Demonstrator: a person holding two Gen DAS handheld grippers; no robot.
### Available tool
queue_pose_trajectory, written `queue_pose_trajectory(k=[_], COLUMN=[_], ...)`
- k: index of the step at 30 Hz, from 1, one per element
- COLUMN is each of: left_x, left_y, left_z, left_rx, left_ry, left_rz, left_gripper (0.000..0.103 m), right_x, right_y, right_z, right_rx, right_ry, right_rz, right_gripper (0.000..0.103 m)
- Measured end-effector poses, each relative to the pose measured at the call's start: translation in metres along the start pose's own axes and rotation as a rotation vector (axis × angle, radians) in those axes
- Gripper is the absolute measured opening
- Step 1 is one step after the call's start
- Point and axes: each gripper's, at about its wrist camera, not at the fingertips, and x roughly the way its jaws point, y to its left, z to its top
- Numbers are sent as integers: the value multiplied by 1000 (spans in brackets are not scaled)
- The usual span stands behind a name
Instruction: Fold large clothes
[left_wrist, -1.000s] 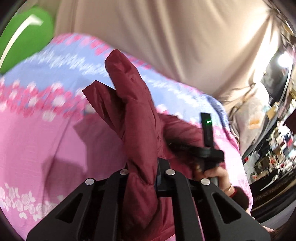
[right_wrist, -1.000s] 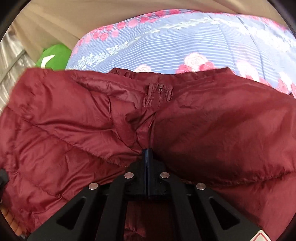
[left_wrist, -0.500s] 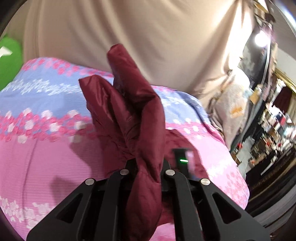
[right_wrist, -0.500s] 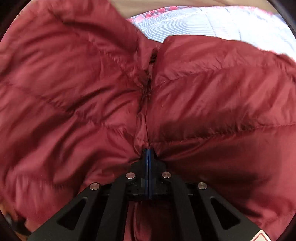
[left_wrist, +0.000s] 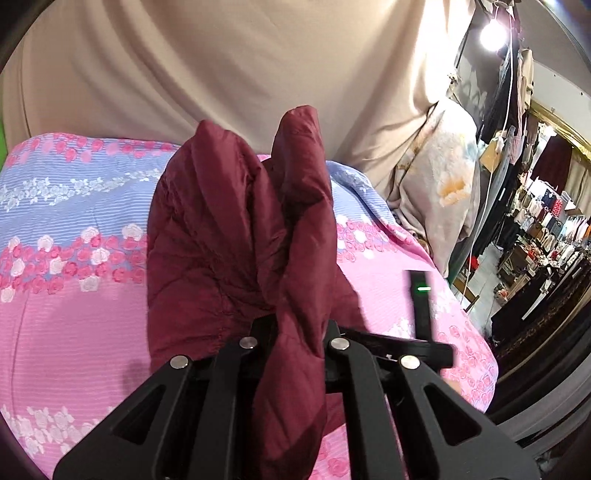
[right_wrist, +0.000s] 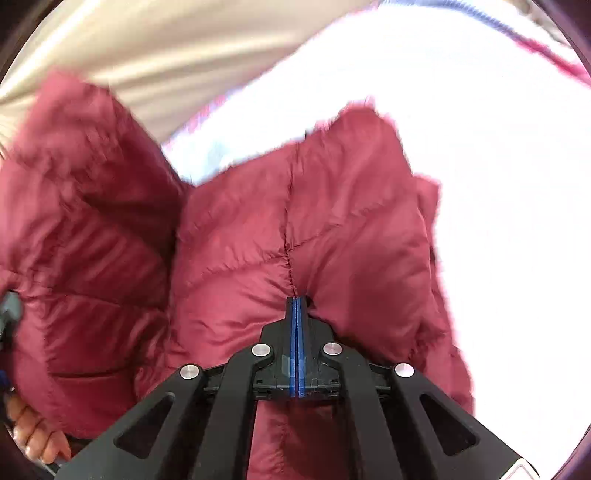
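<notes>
We pinch the dark red puffy jacket (left_wrist: 236, 236) tight in our left gripper (left_wrist: 295, 332), up above the flowery pink bed cover (left_wrist: 74, 295). Our right gripper (right_wrist: 296, 306) is squeezed shut on the jacket's seam, though that view is blurry.

Jacket (left_wrist: 236, 236): quilted maroon cloth, slight sheen, crinkly, stitched seams. Bedsheet (left_wrist: 74, 258): matt floral cloth, fine ribbing. Curtain (left_wrist: 221, 66): beige matt cloth, draped. Both grippers (left_wrist: 295, 332) (right_wrist: 296, 314): matt black plastic, shiny metal pins; blue pads (right_wrist: 300, 343) on right.
</notes>
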Motion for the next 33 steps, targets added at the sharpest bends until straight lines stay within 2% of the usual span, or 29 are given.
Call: queue_pose_trajectory(k=[3,9,13,14,16,17,20,21,22,24,26,28,31,33], left_x=[12,69,130,138,153,158,174,175,176,169,144,111,47,10], left_y=[-14,-46,-58,-61,-68,-72,-82,-85,-92,-103,-109,-105,-81,-58], left_z=[-3,-12,-28,-30,-38,-41,-49,-50,-53,-55,-51,-42,-26,-20], left_rx=[24,70,61,64,82,96,118,120,144,180,206,187,122,72], left_ry=[20,111,222,231,233,228,216,213,210,199,153,110,-1,-75], left_rz=[-6,-10,16,25,57,76,125,124,101,56,49,-40,-76,-40], left_gripper=[7,7,8,8,9,9,21,36,55,68,69,87,90,92], right_x=[19,24,-33,-49,-83,-95,-119,-125,-131,-136,-151,-174,-178,-187], right_y=[10,9,-25,-34,-51,-60,-66,-68,-68,-61,-58,-66,-54,-32], right_z=[-1,4,1,-2,-13,-17,-31,-35,-38,-43,-48,-54,-42,-49], right_rx=[-45,-18,45,54,76,85,91,83,77,67,49,37,-19,-78], right_ry=[32,52,-27,-56,-121,-140,-174,-182,-191,-208,-249,-285,-338,-356], right_rz=[-7,68,79,67,33,29,12,7,6,3,6,8,-7,25], right_gripper=[0,0,1,1,10,11,11,12,13,21,24,39,51,61])
